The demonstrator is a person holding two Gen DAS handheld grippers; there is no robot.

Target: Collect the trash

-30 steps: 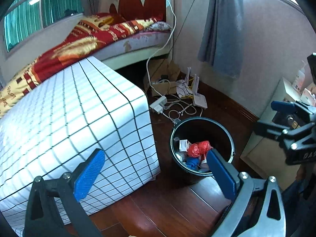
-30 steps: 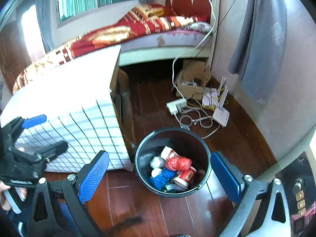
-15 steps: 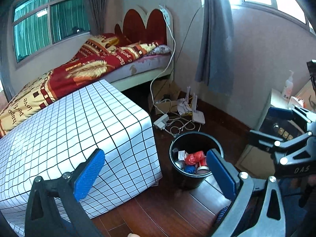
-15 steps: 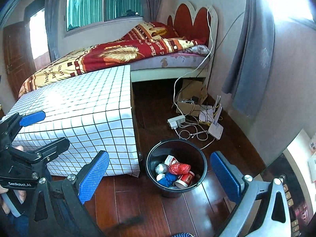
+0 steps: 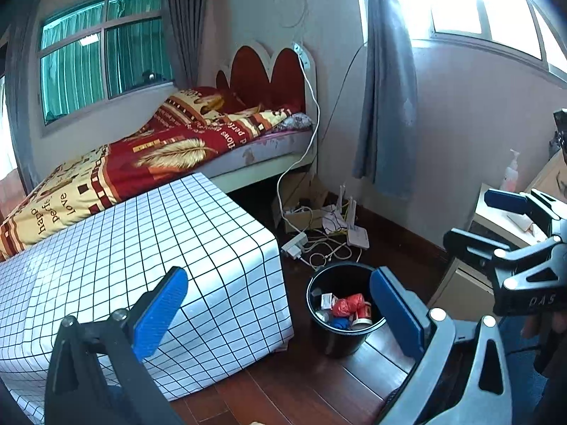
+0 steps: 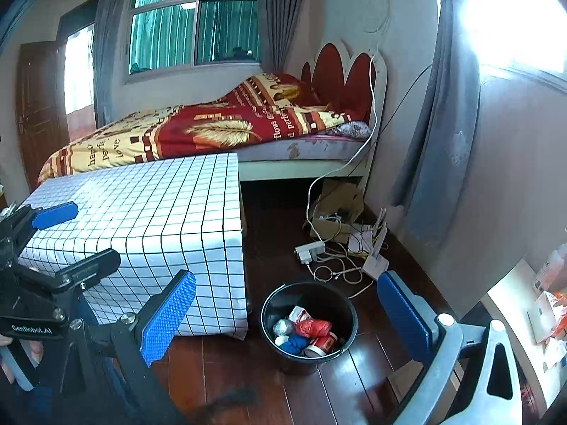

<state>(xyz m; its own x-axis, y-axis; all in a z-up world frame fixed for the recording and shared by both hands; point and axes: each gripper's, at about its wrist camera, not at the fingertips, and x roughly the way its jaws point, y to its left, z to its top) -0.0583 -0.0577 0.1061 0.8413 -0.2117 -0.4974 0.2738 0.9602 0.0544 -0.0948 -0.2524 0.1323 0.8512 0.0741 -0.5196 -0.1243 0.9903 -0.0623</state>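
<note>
Trash [image 6: 307, 333] sits in the black bin [image 5: 320, 333] on the floor, below and ahead of my jaws. Left gripper [image 5: 280, 313] and right gripper [image 6: 283, 315] are both spread, empty; right looks nearer, I'd judge.

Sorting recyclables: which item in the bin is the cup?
The red-and-white cup at the bin's front edge; the others are crumpled red, blue and grey wads.
</note>
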